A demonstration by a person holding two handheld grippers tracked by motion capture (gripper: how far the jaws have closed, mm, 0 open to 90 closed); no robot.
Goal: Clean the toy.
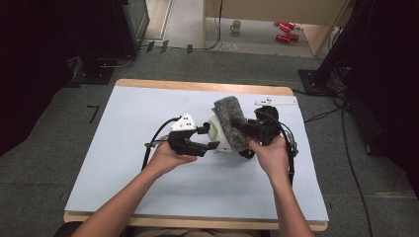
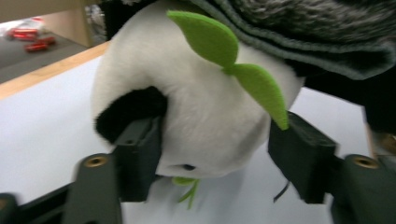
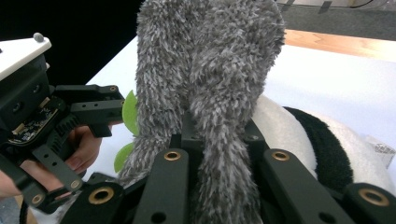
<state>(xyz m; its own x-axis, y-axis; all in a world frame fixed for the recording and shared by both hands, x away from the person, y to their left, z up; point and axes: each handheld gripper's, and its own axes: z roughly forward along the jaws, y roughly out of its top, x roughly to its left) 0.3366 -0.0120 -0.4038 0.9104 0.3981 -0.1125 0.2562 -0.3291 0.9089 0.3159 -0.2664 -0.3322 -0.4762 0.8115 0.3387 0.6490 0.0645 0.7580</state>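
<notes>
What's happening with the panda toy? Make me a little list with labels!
toy: plush panda, white and black, green felt leaves on its head
left gripper: jaws closed on the panda's head
right gripper: jaws pinching a grey fuzzy cloth
cloth position: draped over the panda
surface: white table with a wooden edge
also there: white plastic strip near the far edge

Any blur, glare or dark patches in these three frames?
High view: sharp and evenly lit on the pale blue table, black at both side edges. Left gripper view: the white-and-black plush panda is soft with blur. Right gripper view: the fuzzy grey cloth is crisp; upper-left background is black.
</notes>
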